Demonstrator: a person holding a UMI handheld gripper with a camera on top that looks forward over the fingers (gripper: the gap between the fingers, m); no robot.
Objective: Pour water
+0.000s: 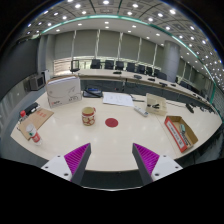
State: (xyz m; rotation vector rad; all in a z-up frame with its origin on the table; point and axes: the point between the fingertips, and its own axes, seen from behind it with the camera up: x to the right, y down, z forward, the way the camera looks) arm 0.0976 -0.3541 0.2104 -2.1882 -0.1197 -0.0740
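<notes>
View along the tongs (pixel 110 160) over a pale desk (pixel 120 135) in a large office. We see the two fingers spread wide apart, their magenta pads (pixel 76 155) facing inward, with nothing held between them. Beyond the fingers, well apart from them and a little to the left of their midline, a small cup with a dark red patterned band (pixel 88 116) stands upright on the desk. Just to its right lies a flat red disc (pixel 111 122), near the cup but not touching it. Further left, close to the desk's edge, we note a light board carrying small items (pixel 33 123), too small to identify. To the right of the fingers rests an open orange-rimmed box (pixel 180 132). At the far side of the desk stand a white box-shaped unit (pixel 62 91) and some papers (pixel 117 99). Rows of workstations fill the background under ceiling lights.
</notes>
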